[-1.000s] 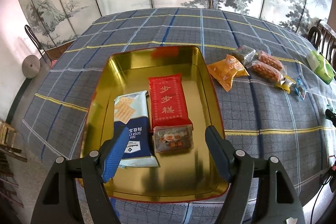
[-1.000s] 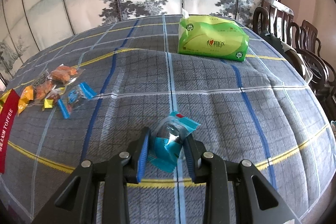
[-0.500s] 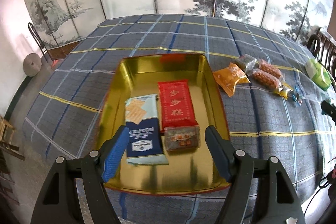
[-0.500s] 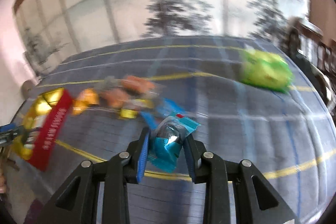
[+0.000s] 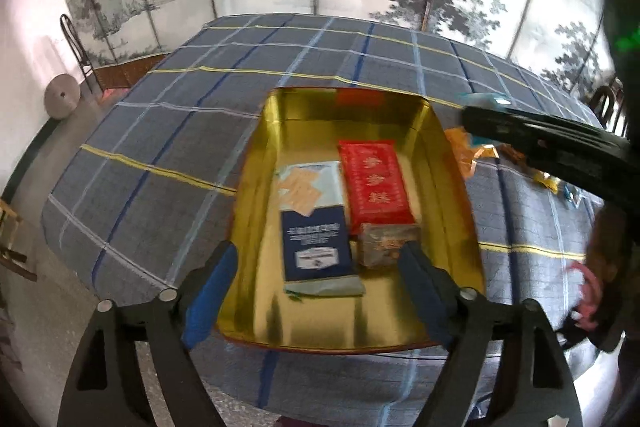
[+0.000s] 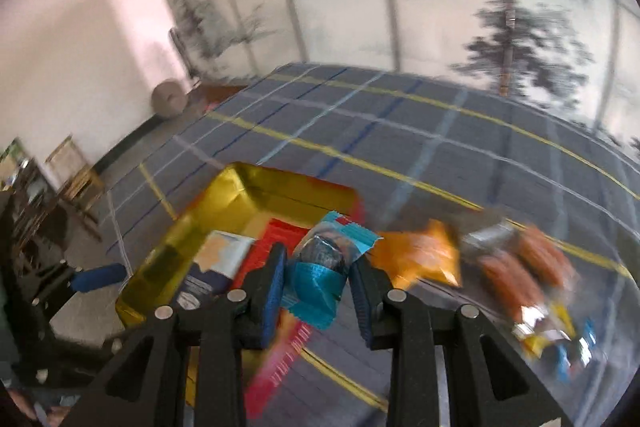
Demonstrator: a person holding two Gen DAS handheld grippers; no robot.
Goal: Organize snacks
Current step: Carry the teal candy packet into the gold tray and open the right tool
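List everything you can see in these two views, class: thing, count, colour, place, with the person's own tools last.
Tin tray: 1, gold, on the plaid tablecloth.
Red packet: 1, in the tray.
Cracker pack: 1, navy and pale blue, left of the red packet.
Small wrapped box: 1, brownish, at the red packet's near end.
Loose snacks: several, orange and yellow, right of the tray.
Teal snack: 1, between the right jaws.
Left gripper: open, by the tray's near edge.
Right gripper: shut.
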